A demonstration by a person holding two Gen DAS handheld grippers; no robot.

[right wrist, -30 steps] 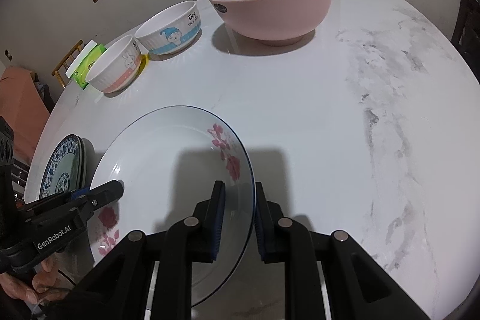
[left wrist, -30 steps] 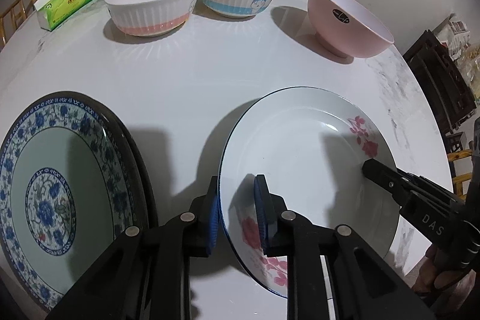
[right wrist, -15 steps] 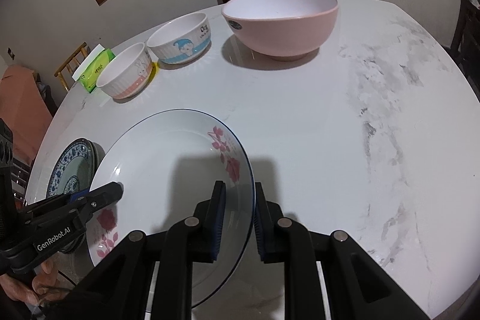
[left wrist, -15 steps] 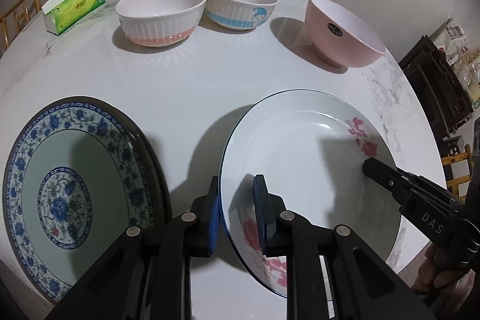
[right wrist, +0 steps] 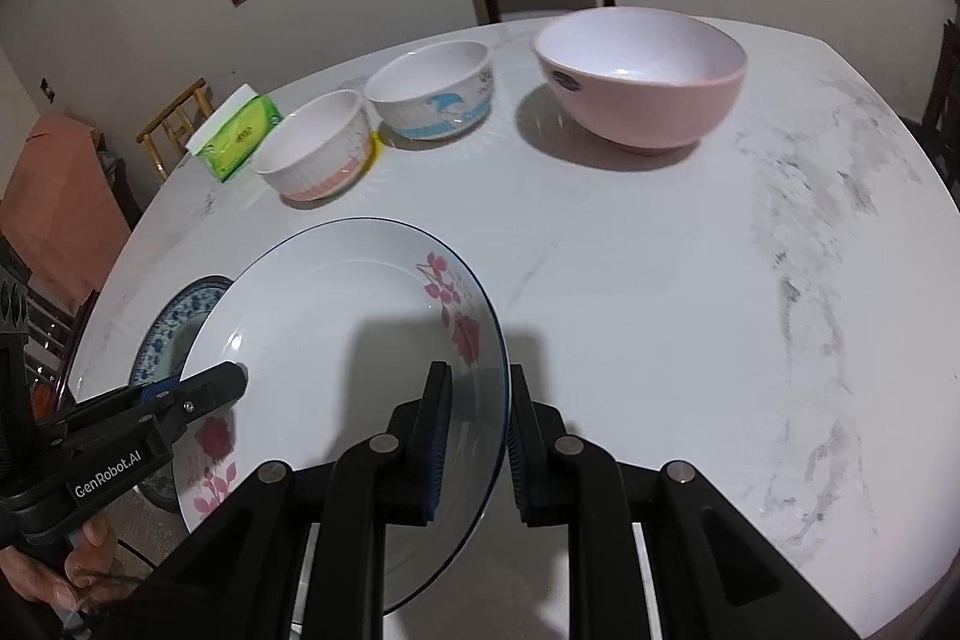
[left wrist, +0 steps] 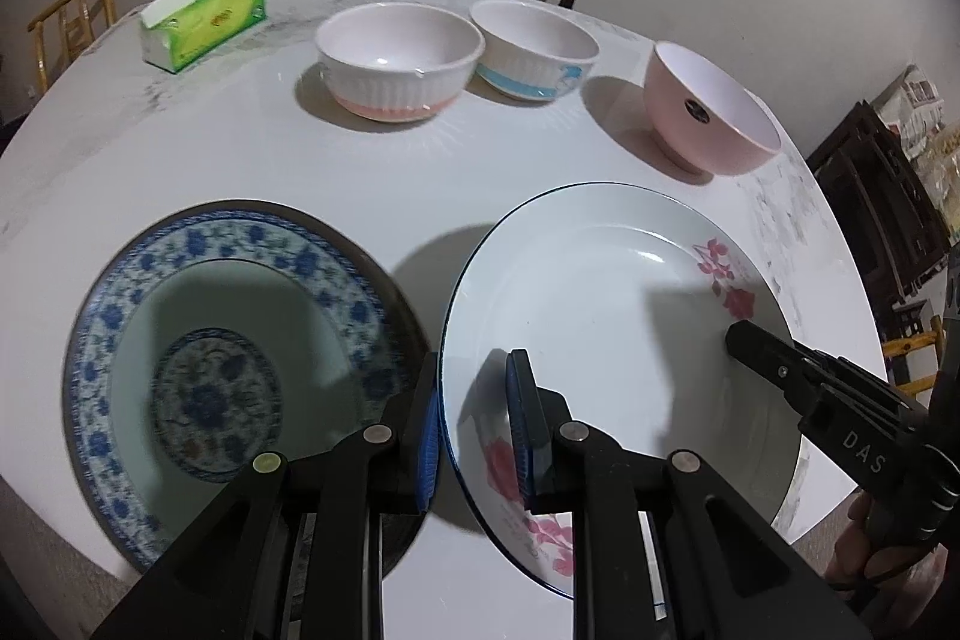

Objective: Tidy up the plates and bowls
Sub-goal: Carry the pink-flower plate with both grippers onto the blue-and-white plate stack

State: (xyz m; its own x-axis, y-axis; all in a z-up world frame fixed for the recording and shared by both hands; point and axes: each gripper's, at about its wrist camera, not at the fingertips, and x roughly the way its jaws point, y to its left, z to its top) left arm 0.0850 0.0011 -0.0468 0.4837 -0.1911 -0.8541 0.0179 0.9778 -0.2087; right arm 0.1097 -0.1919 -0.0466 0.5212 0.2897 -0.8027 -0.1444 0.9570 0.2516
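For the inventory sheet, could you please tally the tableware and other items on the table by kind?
Plates: 2 – white floral plate, held by both tongs at its rim, and blue patterned plate.
Bowls: 3 – pink-banded ribbed bowl, blue-banded bowl, pink bowl.
Tissue packs: 1 – green tissue pack.
Total: 6

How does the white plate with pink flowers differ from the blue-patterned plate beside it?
The white plate is plain apart from pink flower sprays and a thin dark rim line; the blue-patterned plate is covered in blue florals around a pale green well. The white plate is clamped at opposite rims by the left tool and right tool and looks tilted; the blue-patterned plate lies untouched, on a darker plate. Both are round and shallow.
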